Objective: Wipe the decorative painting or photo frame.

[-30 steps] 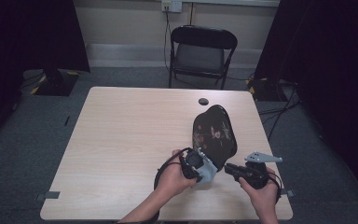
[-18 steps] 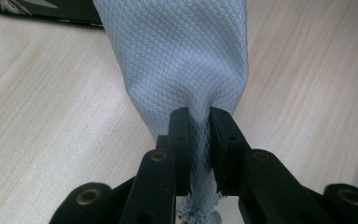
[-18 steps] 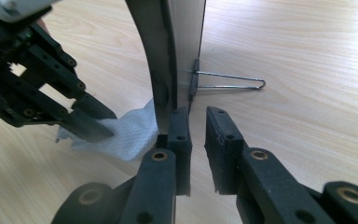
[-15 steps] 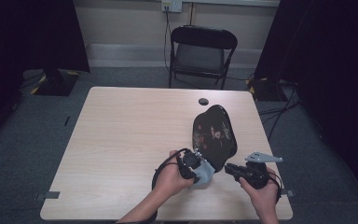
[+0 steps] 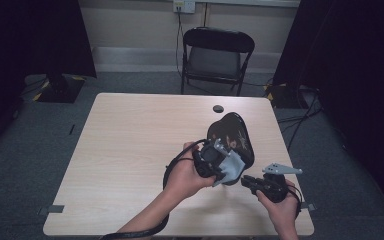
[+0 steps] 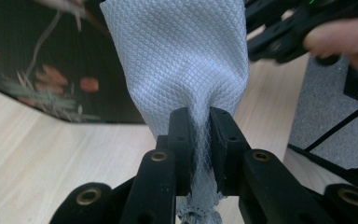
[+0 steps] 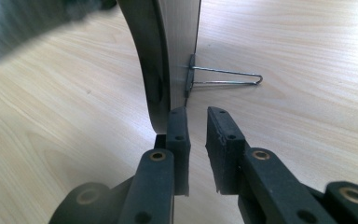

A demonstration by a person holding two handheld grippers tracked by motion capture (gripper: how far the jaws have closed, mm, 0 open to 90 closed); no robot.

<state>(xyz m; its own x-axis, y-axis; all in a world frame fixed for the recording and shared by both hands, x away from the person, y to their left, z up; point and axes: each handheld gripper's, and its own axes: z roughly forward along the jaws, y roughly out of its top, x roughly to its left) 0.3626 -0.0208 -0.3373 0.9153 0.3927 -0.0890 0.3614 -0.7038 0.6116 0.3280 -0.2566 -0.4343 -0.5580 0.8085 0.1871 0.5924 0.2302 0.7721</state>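
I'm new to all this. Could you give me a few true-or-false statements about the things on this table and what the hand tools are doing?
1. The left gripper pinches a white cloth. True.
2. The oval plaque is plain red. False: it is black with a flower pattern.
3. A folding chair stands beyond the table. True.
4. The cloth lies flat on the table. False: the gripper holds it up beside the plaque.

Cloth (image 5: 231, 168) btwn tray (image 5: 232, 134) & right claw (image 5: 246, 181).
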